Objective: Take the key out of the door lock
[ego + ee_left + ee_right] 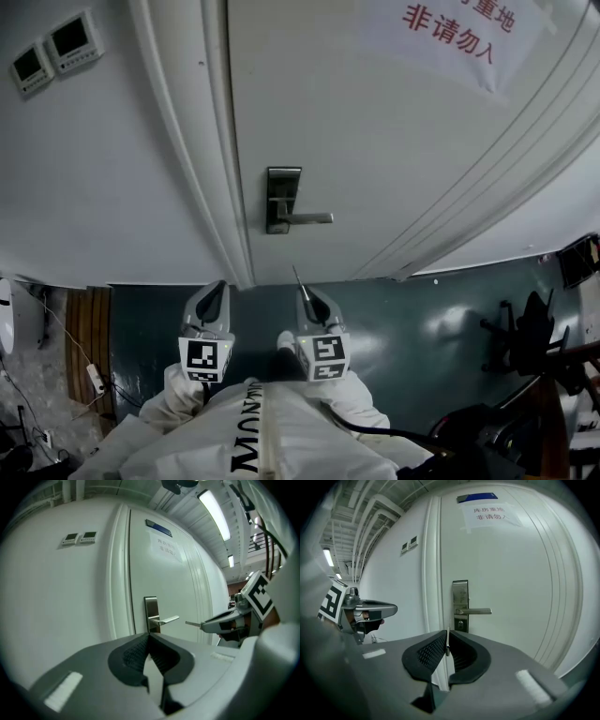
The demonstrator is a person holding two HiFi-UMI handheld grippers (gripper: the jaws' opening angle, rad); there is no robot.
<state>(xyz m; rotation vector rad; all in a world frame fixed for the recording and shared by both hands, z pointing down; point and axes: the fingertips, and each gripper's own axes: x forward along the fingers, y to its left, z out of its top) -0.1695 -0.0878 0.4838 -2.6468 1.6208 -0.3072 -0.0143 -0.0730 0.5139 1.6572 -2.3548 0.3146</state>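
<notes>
Right hand-held gripper (310,298) closed narrow on key (297,277). Thin blade pokes out ahead of jaw tips, toward door (375,112). Key is out of lock plate (282,199), which sits well ahead of gripper and apart from it. Lever handle (311,218) level, pointing right. Left hand-held gripper (149,637) just beside right one, jaws together, nothing between them. Paper sign (450,33) high on door.

White door (394,159) with a silver lock plate (282,192); its paper sign (450,33) carries red characters. The floor (412,319) seems dark green. The grey left gripper (218,287) and right gripper (309,293) bear black-and-white patterned cubes (204,360); the key (447,643) is silvery.
</notes>
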